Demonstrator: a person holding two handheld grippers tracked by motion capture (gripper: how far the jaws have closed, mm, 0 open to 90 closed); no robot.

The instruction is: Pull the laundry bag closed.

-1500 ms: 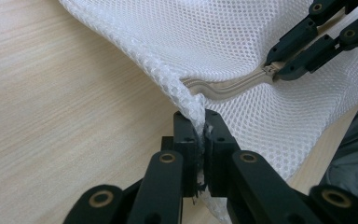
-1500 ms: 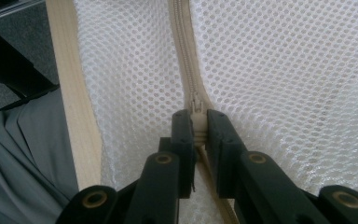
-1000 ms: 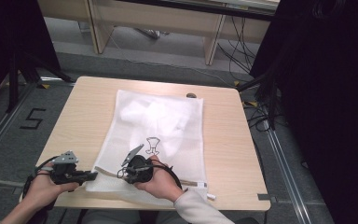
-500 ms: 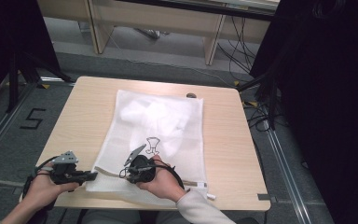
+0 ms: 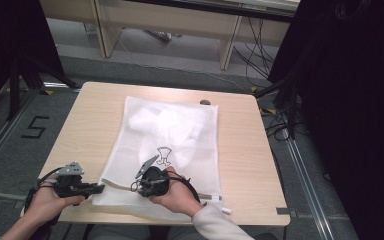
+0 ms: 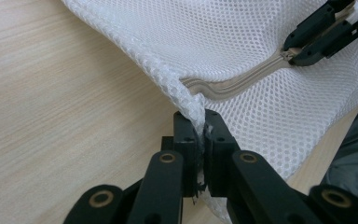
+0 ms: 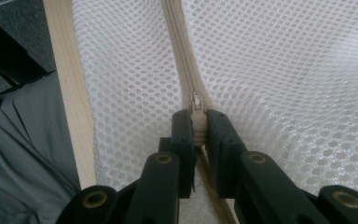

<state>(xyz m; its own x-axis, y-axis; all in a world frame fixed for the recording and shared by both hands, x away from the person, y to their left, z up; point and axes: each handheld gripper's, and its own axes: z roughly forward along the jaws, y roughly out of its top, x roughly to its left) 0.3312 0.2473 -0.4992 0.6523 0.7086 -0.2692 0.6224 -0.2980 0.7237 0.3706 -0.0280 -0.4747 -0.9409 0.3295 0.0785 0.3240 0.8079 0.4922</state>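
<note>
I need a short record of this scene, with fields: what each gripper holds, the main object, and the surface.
main object: white mesh laundry bag, flat, white cloth inside
left gripper: shut on the bag's corner edge
right gripper: shut on the zipper pull
zipper: beige, along the bag's near edge
surface: light wooden table

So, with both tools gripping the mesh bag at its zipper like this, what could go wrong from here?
1. The left tool pinches only a thin fold at the corner of the mesh bag; the mesh may slip out or tear if pulled hard.
2. The right tool clamps the small zipper pull; it could slip off.
3. The bag's near edge lies at the table edge, so it might slide off.
</note>
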